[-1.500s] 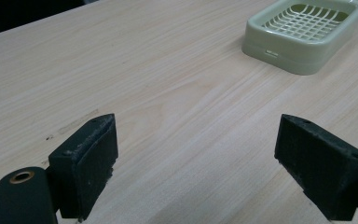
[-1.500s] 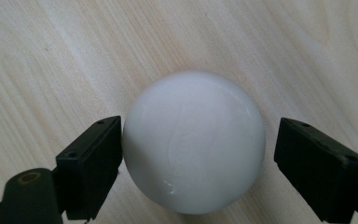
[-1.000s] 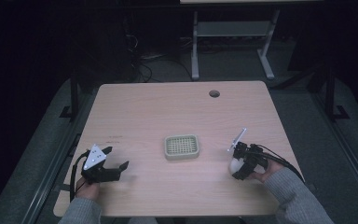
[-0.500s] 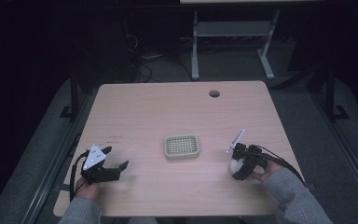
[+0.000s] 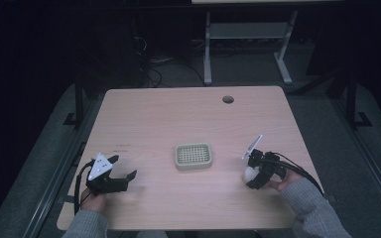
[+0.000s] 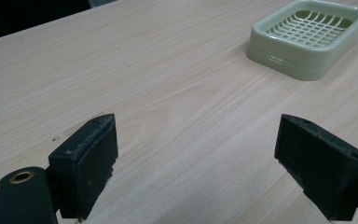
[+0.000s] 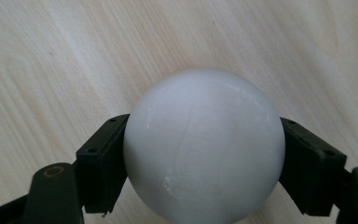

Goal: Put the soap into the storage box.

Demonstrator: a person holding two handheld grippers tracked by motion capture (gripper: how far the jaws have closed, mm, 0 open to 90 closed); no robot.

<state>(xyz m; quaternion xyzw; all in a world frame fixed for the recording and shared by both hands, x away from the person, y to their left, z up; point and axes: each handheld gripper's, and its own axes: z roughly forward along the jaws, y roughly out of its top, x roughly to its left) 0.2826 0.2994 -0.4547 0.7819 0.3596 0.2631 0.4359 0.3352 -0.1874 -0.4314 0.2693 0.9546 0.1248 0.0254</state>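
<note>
White round ball (image 7: 204,148) sits clamped in the right gripper (image 5: 256,173); left gripper (image 5: 121,173) jaws gape apart.

A smooth white ball (image 7: 204,144) sat clamped between the right tongs (image 7: 204,154); a pale green slotted tray (image 5: 193,155) lay mid-surface.

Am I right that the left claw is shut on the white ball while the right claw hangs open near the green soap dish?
Not quite: the sides are swapped. The right claw is shut on the white ball, as the right gripper view shows. The left claw is the open one, with the green soap dish ahead of it in the left gripper view.
</note>
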